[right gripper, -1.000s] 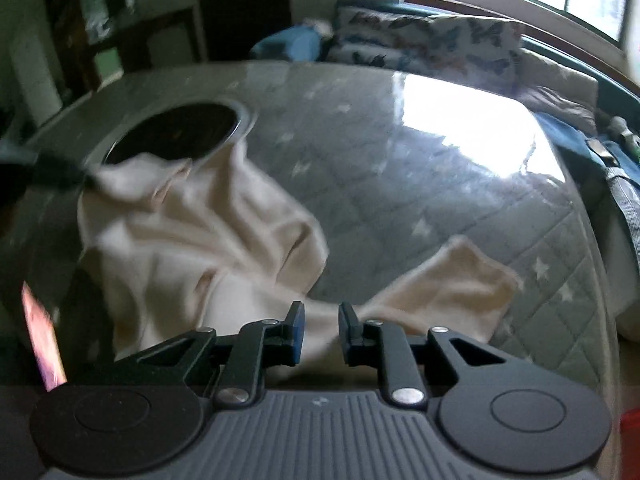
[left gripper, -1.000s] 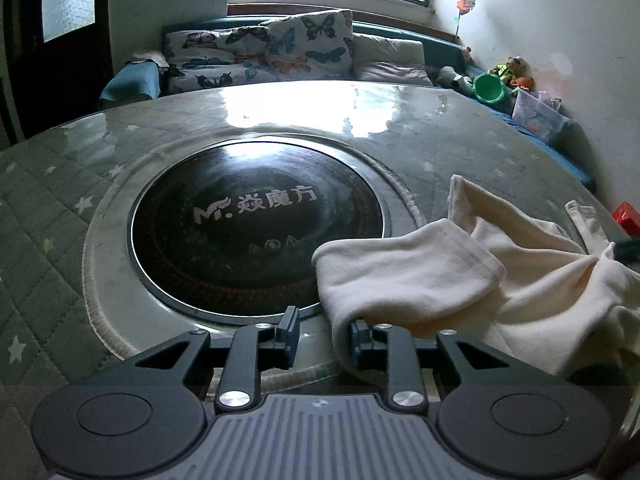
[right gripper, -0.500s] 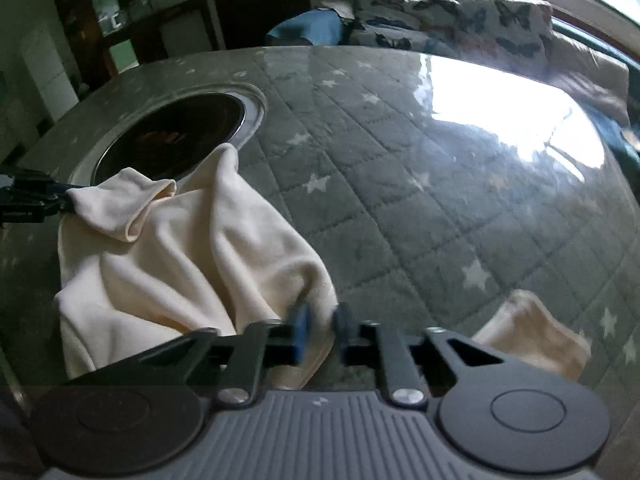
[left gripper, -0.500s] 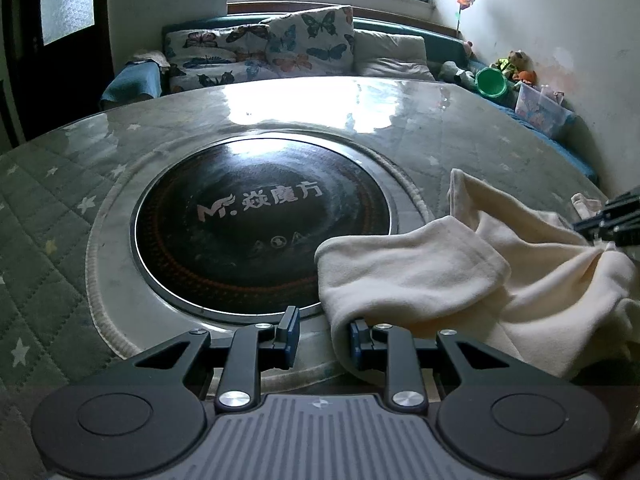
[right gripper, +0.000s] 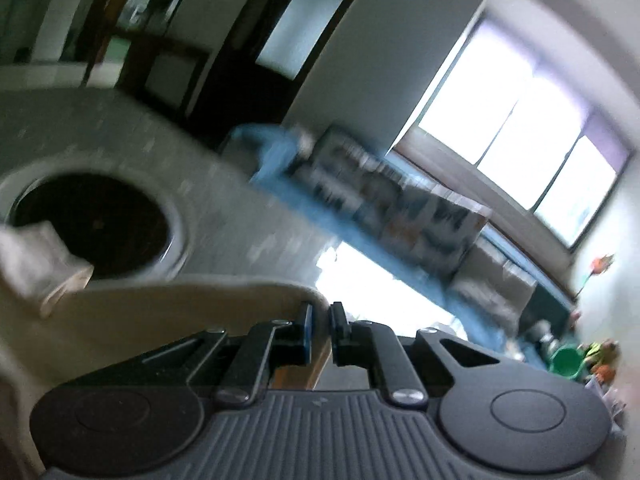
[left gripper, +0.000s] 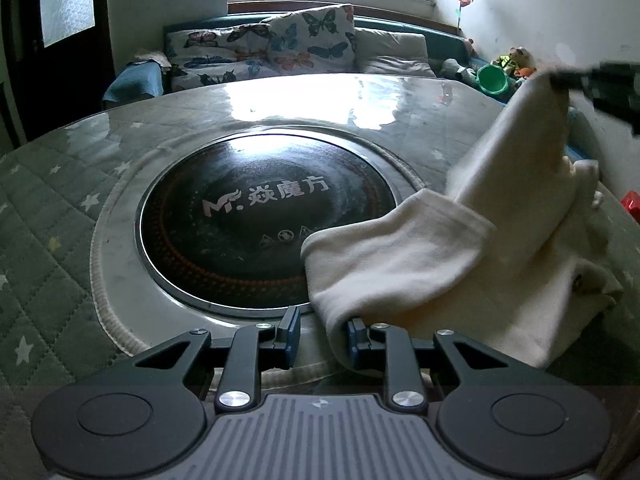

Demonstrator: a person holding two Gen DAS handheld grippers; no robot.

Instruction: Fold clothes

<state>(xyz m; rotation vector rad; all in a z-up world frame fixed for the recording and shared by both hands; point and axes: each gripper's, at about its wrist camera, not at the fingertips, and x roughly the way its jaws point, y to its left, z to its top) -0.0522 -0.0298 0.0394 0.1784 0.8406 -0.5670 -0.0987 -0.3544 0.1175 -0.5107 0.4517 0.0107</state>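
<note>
Right gripper [right gripper: 320, 334] pinching cloth [left gripper: 420, 264] edge, lifted upper right; left gripper [left gripper: 319, 338] part-spread, cloth hem between jaws, grip unclear

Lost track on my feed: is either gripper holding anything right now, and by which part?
The right gripper is shut on an edge of the cream garment, lifting it. The left gripper is open, fabric between its fingers, unpinched.
</note>
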